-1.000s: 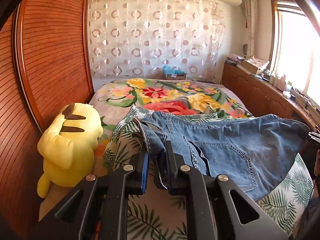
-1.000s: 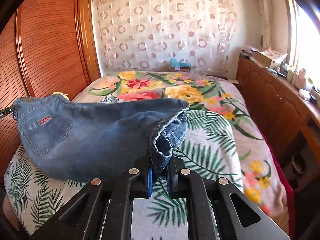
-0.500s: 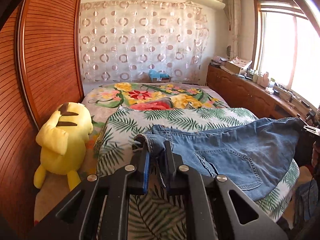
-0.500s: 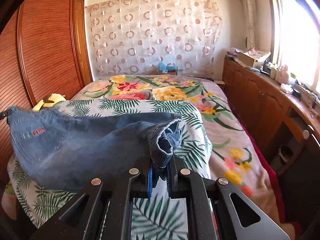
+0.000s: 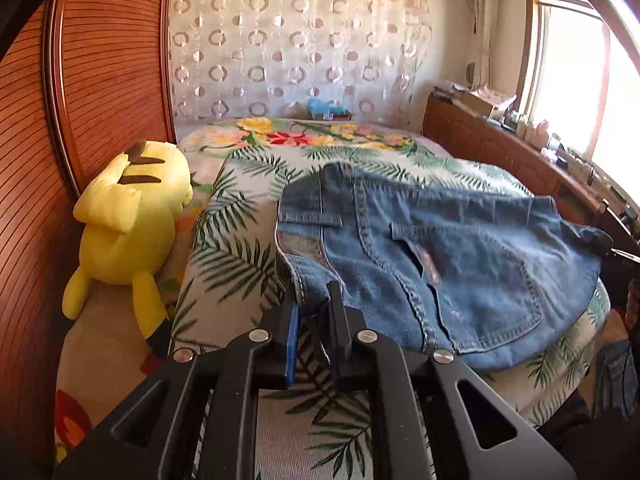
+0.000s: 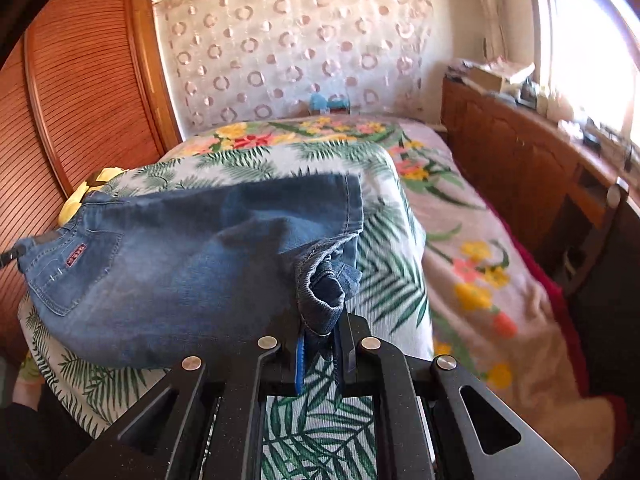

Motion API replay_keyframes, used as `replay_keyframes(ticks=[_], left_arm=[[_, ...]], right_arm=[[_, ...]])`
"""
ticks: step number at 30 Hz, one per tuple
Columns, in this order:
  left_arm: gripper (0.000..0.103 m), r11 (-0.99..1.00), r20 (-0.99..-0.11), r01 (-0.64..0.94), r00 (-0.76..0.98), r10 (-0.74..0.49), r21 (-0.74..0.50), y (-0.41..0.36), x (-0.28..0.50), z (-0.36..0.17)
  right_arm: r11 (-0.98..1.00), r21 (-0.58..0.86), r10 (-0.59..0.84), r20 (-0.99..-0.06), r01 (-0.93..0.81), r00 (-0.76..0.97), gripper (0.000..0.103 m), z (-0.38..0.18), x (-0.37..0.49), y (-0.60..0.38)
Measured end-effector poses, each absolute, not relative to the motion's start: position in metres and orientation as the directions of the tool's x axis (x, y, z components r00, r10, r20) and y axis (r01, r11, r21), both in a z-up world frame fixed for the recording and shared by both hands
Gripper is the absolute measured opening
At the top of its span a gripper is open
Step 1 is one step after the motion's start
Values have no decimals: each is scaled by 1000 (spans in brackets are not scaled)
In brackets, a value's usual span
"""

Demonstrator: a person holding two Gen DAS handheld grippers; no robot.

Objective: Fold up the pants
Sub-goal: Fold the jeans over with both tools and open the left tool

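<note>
Left gripper (image 5: 313, 312), bottom center of its view, is clamped on the waistband edge of the jeans (image 5: 440, 248); fingers nearly together w/ denim between. Right gripper (image 6: 322, 336), bottom center of its view, is pinched tight on the bunched leg hems. Jeans (image 6: 180, 264) are folded, spread across mid frame over the leaf-print sheet (image 5: 236, 240) on the bed (image 6: 472, 240), back pocket up. Wood closet doors (image 5: 100, 80) fill upper left. Wood cabinet (image 6: 512, 160) runs along the right edge. Yellow plush (image 5: 128, 220) lies at left, betw. sheet & closet.
</note>
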State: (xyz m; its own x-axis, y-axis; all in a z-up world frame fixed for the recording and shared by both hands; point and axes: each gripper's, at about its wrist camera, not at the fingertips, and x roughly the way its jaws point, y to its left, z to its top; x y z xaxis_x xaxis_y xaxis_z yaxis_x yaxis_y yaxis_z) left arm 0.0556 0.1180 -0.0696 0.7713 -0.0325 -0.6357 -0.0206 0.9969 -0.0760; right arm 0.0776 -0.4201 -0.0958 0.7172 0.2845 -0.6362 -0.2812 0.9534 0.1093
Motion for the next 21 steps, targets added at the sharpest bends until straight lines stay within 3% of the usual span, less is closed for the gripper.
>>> replay_keyframes(ticks=[6,9,12,13,15,17,21], left_arm=[[17,997,-653,-30,757,-20,-65,118,49,-77],[30,997,-655,-38,756,-11,-61,119,48,-79],[33,997,-648,-42,761,-5,-57,118,47,-76],[45,998,-643,-41,766,-3,-54,117,45,-74],[53,998,-627,-36,779,-8,-58,116,43,-69],[78,998,-614,-32,789,-11,-59,115,41,-64],[88,997,-598,-23,801,-26,-74,113,39,-61]], right_arm=[[951,159,303,-644,-265,703,14,-98,78,-426],[956,147,286,-654,-253,701,19,-99,77,-425],[956,151,289,-647,-253,705,19,-97,74,-425],[956,150,289,-645,-253,708,19,-96,73,-424],[956,144,286,-639,-254,714,20,-94,70,-424],[957,137,283,-637,-256,717,20,-95,69,-423],[957,140,283,-627,-253,726,21,-98,65,-424]])
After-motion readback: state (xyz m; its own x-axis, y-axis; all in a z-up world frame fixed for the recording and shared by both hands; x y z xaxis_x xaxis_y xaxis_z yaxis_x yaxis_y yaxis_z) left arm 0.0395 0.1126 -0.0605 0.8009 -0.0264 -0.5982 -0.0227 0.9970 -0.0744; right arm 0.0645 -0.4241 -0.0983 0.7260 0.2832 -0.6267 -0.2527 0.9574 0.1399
